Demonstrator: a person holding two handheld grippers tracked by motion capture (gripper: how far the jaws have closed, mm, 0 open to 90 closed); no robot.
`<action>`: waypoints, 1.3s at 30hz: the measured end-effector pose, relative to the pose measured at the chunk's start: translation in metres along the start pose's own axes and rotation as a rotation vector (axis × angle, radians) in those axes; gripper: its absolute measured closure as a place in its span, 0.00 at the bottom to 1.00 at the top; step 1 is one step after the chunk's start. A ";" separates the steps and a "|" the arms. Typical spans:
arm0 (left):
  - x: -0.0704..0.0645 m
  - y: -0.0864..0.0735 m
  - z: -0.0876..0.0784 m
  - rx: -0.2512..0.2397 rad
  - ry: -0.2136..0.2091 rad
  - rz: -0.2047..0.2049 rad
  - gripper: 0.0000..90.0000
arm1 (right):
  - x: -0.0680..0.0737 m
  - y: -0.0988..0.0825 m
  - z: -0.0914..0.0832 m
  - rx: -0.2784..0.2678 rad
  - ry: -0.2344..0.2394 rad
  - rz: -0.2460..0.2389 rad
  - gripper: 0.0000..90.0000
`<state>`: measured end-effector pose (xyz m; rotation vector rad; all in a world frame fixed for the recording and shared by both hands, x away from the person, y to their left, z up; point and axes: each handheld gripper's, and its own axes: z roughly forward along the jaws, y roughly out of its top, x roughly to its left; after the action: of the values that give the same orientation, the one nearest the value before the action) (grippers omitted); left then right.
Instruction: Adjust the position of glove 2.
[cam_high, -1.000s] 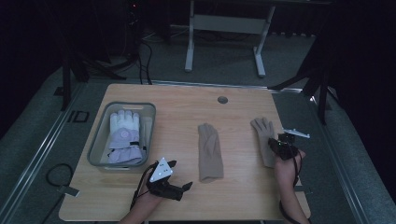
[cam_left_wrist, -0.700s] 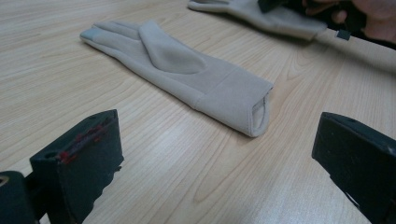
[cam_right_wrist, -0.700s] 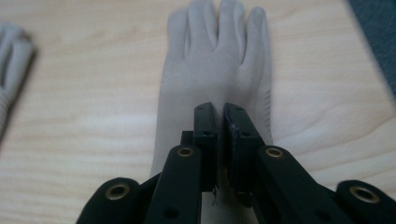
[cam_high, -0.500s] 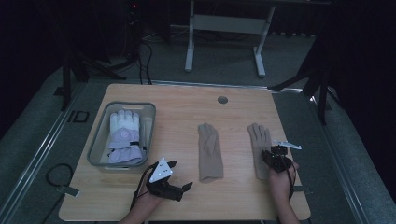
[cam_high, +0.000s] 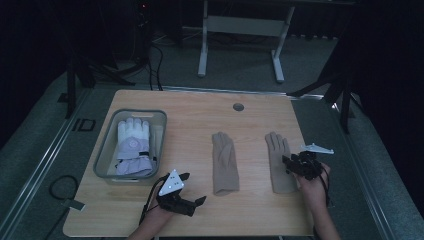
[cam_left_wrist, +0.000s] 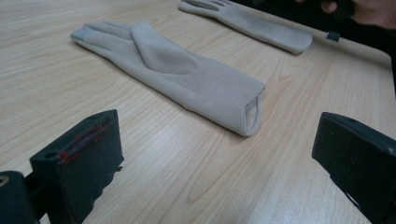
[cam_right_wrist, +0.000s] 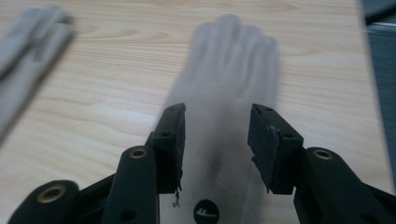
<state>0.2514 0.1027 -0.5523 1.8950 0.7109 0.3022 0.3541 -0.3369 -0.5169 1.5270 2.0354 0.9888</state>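
Right gripper (cam_right_wrist: 215, 140): I read its jaws as apart; they have just been opening. The right beige glove (cam_right_wrist: 229, 88) lies flat on the table under the gap, and the pads do not press it.
Right gripper, high view: I see it (cam_high: 295, 165) over that glove's (cam_high: 278, 165) cuff half, near the table's right edge.
Left gripper (cam_left_wrist: 215, 154): jaws wide apart, nothing between them, held low near the table's front edge and pointing at the cuff of the middle beige glove (cam_left_wrist: 173, 74).
Middle beige glove: flat, fingers pointing away from me, well apart from its partner (cam_high: 224, 162).
Risk one: in my judgement the released glove sits close to the table (cam_high: 190, 125) edge; a drag by a retreating jaw could pull it askew or off.
Risk two: thin fabric on bare wood; a shallow pinch could slip off or bunch the cuff.
Container: clear bin (cam_high: 107, 145) at the left of the table.
Contents: one white and lilac padded glove (cam_high: 133, 150), fingers pointing away from me; I cannot tell whether a second lies beneath.
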 end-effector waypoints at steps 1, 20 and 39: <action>0.000 0.000 0.000 0.001 -0.002 0.000 0.02 | -0.003 0.001 0.000 -0.004 0.001 -0.023 0.62; -0.001 0.000 0.000 -0.005 0.002 0.005 0.02 | -0.021 -0.014 0.018 0.012 0.136 -0.233 0.62; -0.001 0.000 0.001 0.001 0.004 0.008 0.02 | 0.000 -0.010 0.020 0.050 0.044 -0.142 0.93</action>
<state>0.2508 0.1014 -0.5526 1.8994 0.7066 0.3105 0.3612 -0.3326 -0.5370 1.3742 2.1812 0.9309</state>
